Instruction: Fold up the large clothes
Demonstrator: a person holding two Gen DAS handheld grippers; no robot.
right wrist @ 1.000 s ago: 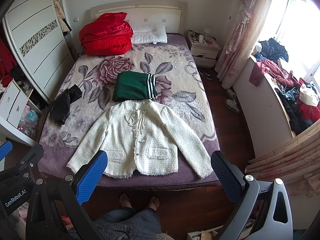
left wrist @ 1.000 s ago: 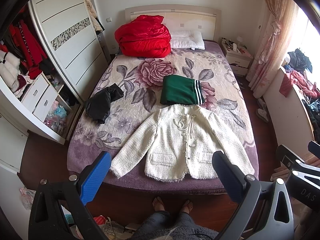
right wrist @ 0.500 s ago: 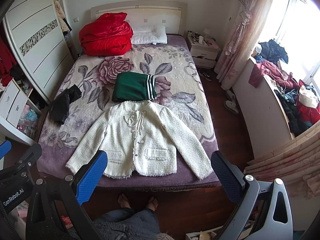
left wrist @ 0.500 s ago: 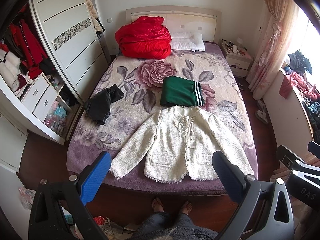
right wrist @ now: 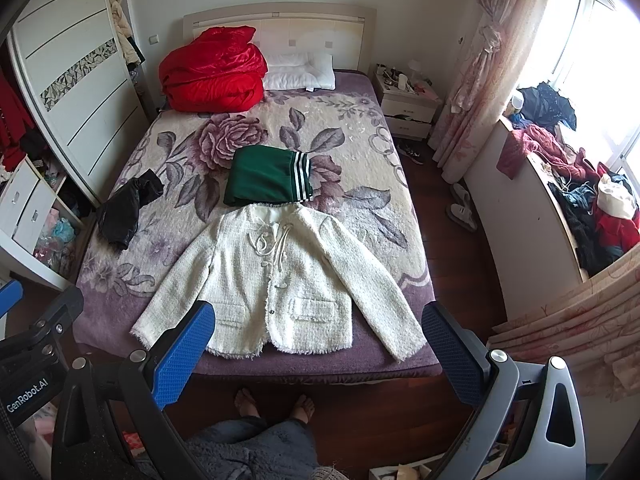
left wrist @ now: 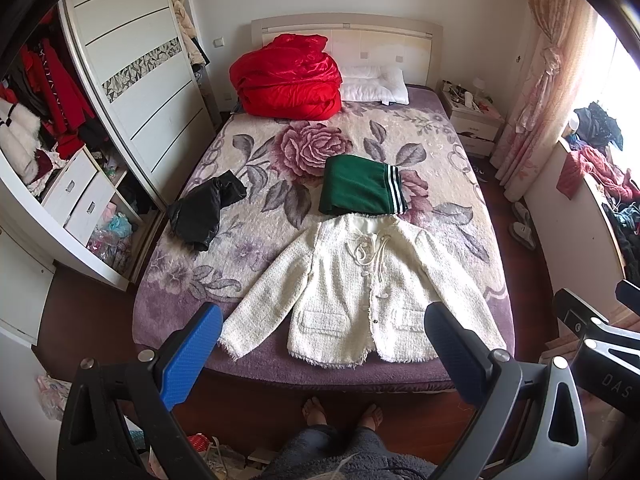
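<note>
A white tweed jacket [left wrist: 360, 292] lies flat, front up, sleeves spread, at the foot of the bed [left wrist: 256, 236]; it also shows in the right wrist view [right wrist: 280, 280]. A folded green garment with white stripes [left wrist: 360, 192] lies just beyond its collar, and shows in the right wrist view [right wrist: 268, 176]. A crumpled black garment [left wrist: 204, 208] lies near the bed's left edge. My left gripper [left wrist: 324, 336] is open and empty, held above the floor short of the bed's foot. My right gripper [right wrist: 320, 336] is open and empty too, level beside it.
A red quilt [left wrist: 288, 76] and white pillow [left wrist: 376, 84] sit at the headboard. An open wardrobe [left wrist: 60, 152] stands left, a nightstand [left wrist: 472, 116] and a cluttered ledge [right wrist: 568, 184] right. The person's bare feet [left wrist: 340, 412] stand on the wood floor.
Both views have shifted very slightly; the bed and jacket sit a little higher in frame. Both grippers stay open and empty. No garment has moved.
</note>
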